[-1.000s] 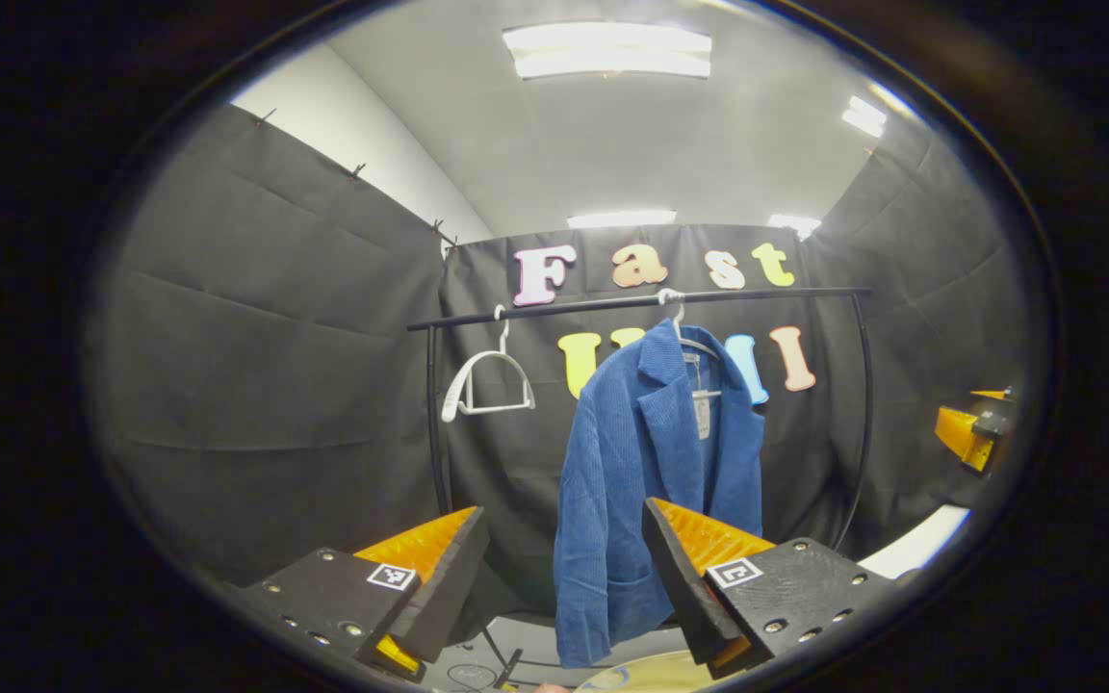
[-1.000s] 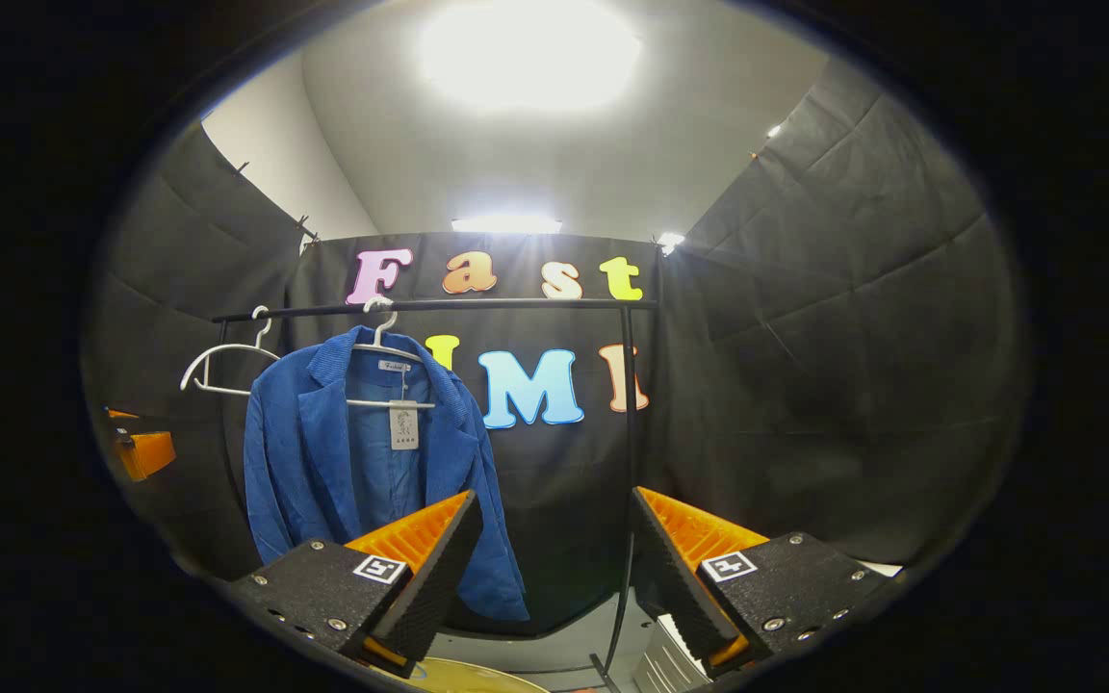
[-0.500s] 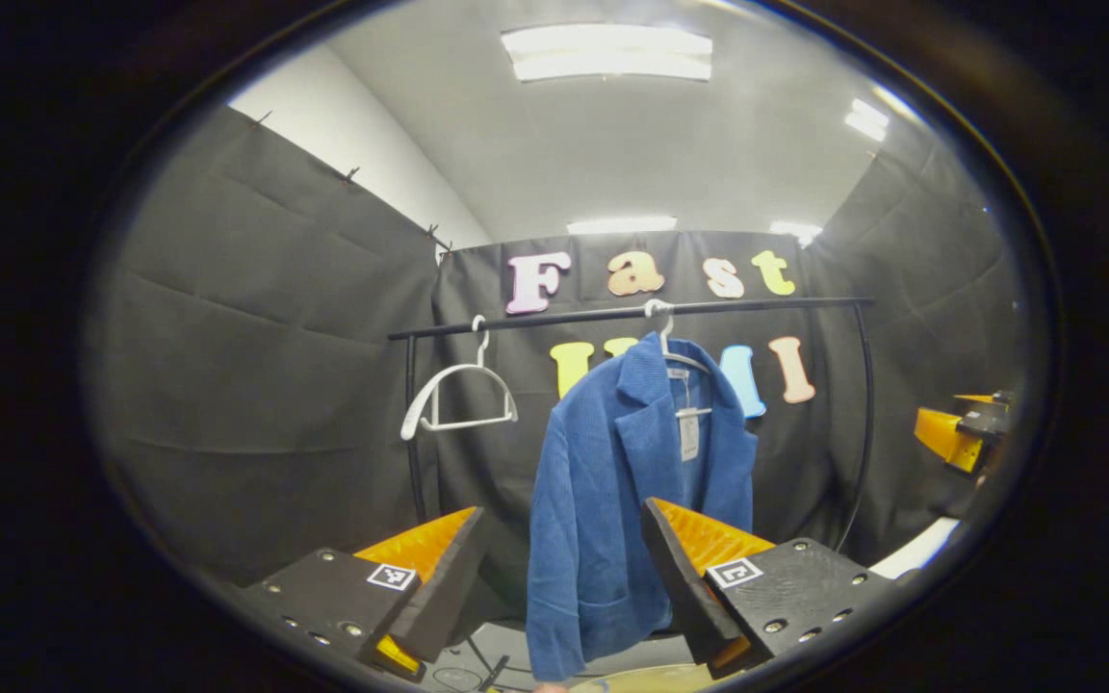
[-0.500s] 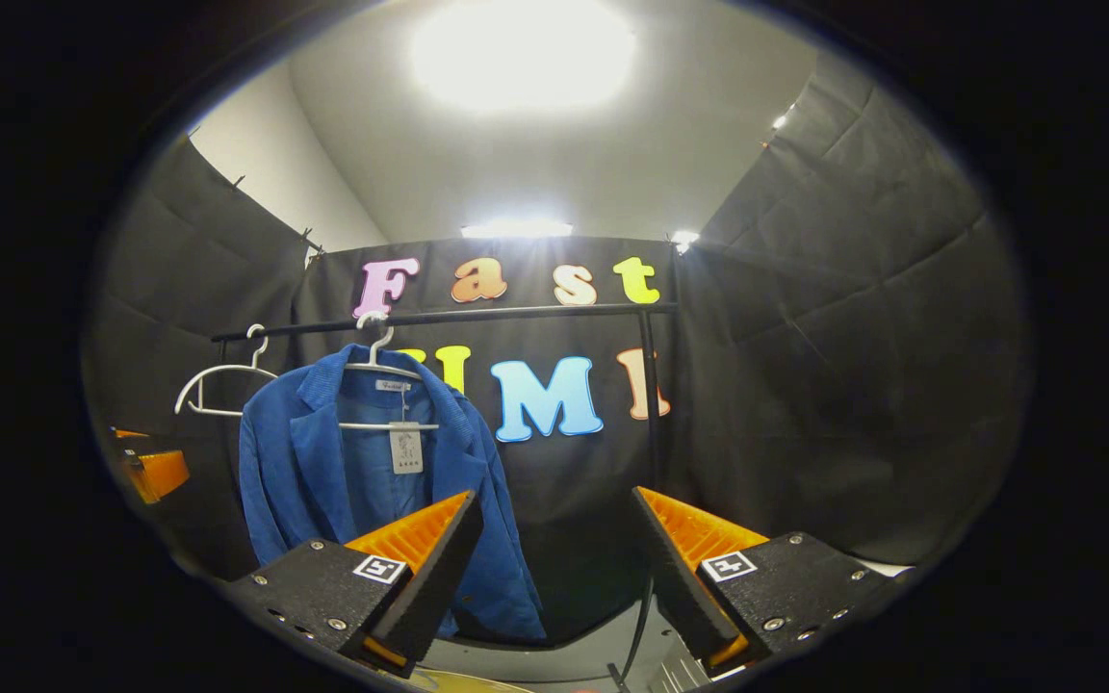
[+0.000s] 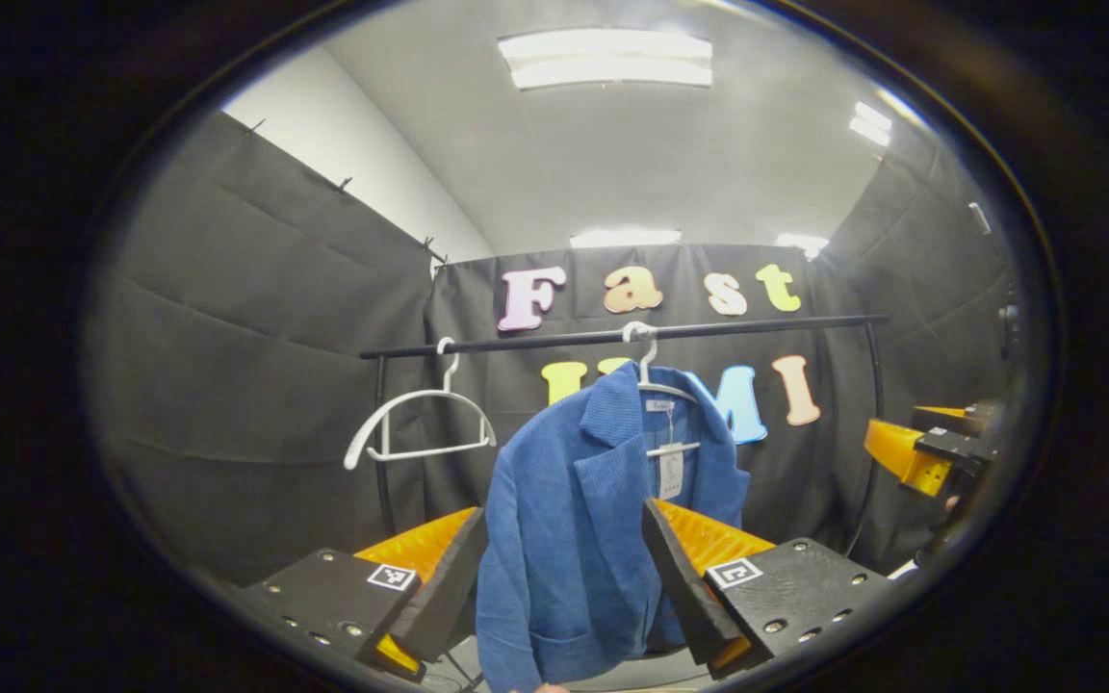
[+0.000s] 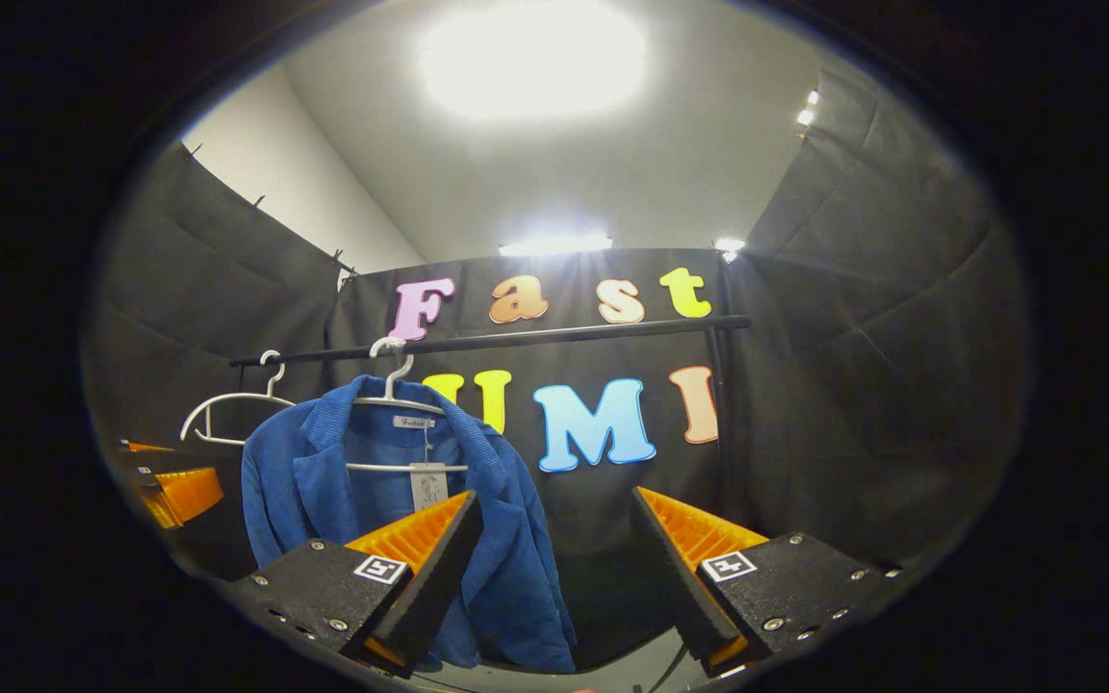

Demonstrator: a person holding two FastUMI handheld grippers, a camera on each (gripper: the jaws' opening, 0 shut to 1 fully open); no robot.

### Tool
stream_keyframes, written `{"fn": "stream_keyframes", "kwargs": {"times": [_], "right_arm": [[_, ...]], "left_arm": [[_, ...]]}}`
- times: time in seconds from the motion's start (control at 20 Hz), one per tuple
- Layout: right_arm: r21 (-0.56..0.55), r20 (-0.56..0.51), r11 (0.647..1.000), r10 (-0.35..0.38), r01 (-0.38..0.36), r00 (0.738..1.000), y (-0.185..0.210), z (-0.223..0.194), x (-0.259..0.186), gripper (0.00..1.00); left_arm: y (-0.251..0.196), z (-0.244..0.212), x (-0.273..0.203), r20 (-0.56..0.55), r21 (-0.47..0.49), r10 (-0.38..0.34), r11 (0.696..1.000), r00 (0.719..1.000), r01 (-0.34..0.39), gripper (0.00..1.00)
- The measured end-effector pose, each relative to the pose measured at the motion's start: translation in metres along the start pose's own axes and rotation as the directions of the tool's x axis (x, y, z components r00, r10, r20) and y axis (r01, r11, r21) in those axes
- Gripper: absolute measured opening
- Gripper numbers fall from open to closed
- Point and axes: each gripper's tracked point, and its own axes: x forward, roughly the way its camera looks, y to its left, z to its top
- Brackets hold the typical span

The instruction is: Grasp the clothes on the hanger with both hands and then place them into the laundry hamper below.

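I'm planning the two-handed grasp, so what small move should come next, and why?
Probably ease both grippers forward to the blue corduroy jacket. It hangs on a white hanger from the black rail, ungrasped. The left gripper is open with the jacket framed between its fingers. The right gripper is open too, but the jacket sits left of its gap, so it likely needs to shift that way.

Empty hanger [image 5: 417,425] (white) — black rail [image 5: 535,340]
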Motion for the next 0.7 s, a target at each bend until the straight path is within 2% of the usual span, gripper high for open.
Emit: {"fn": "stream_keyframes", "kwargs": {"times": [0.05, 0.2, 0.25, 0.3, 0.65, 0.7], "right_arm": [[0.005, 0.006, 1.000, 0.016, -0.016, 1.000, 0.003, 0.001, 0.009, 0.95], [0.011, 0.024, 0.999, 0.051, -0.051, 0.998, 0.009, 0.001, 0.034, 0.95], [0.016, 0.028, 0.998, 0.062, -0.062, 0.998, 0.012, 0.001, 0.042, 0.95], [0.022, 0.031, 0.997, 0.071, -0.072, 0.997, 0.014, -0.001, 0.051, 0.95], [0.051, 0.020, 0.989, 0.138, -0.139, 0.990, 0.028, -0.019, 0.105, 0.95], [0.056, 0.018, 0.987, 0.148, -0.149, 0.989, 0.031, -0.022, 0.113, 0.95]], "left_arm": [[-0.006, 0.001, 0.007, 0.001, 0.002, 0.003, 1.000, 1.000, -0.003, 0.93], [-0.024, 0.001, 0.026, 0.010, 0.010, 0.010, 1.000, 1.000, -0.011, 0.93], [-0.028, 0.001, 0.032, 0.011, 0.011, 0.013, 1.000, 1.000, -0.013, 0.99], [-0.033, -0.002, 0.039, 0.009, 0.011, 0.014, 1.000, 1.000, -0.014, 0.93], [-0.051, -0.020, 0.089, -0.009, 0.005, 0.050, 0.999, 0.999, -0.050, 0.93], [-0.053, -0.025, 0.097, -0.013, 0.003, 0.057, 0.998, 0.998, -0.056, 0.99]]}}
